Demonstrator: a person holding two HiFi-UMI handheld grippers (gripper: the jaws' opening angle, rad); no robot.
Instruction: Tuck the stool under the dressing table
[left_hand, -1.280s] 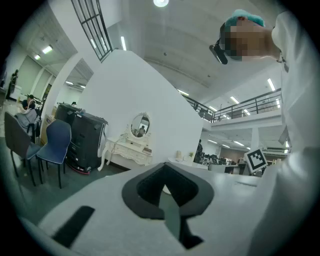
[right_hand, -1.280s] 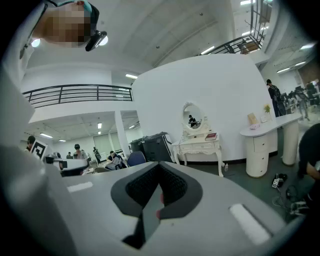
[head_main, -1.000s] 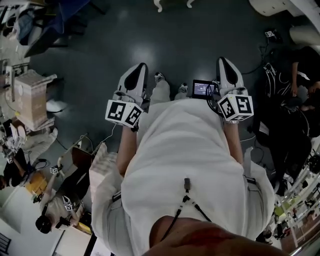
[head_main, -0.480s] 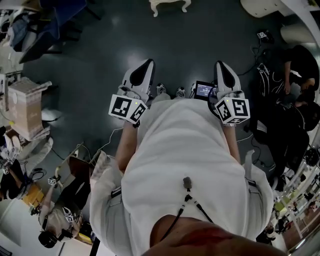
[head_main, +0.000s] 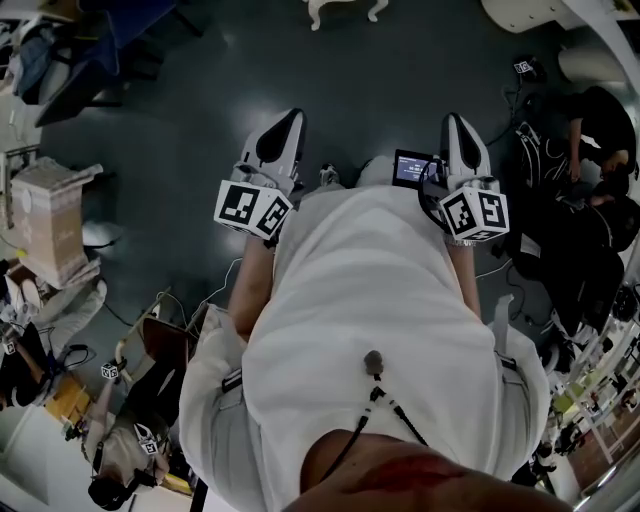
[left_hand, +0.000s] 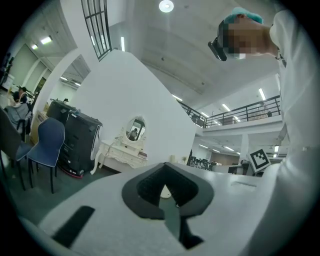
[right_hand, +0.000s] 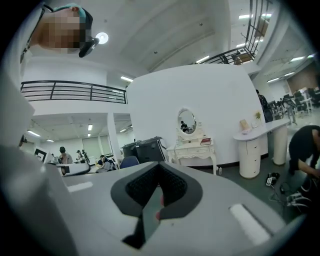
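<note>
The white stool (head_main: 345, 10) shows only as curved legs at the top edge of the head view, on the dark floor well ahead of both grippers. The white dressing table (left_hand: 127, 145) with its oval mirror stands against a white wall, far off in the left gripper view, and the dressing table (right_hand: 192, 142) is also seen in the right gripper view. My left gripper (head_main: 285, 125) (left_hand: 165, 172) is held in front of the person's body, shut and empty. My right gripper (head_main: 455, 128) (right_hand: 157, 170) is level with it, also shut with nothing in it.
A cardboard box (head_main: 45, 205) and clutter line the left side. A seated person (head_main: 600, 130) and cables fill the right. A small screen (head_main: 413, 168) sits by the right gripper. A blue chair (left_hand: 47, 142), a black cabinet (left_hand: 80, 142) and a white counter (right_hand: 255, 145) flank the dressing table.
Both grippers have shifted a little up the head view, toward the stool, and stay shut. The left one now angles slightly rightward.
</note>
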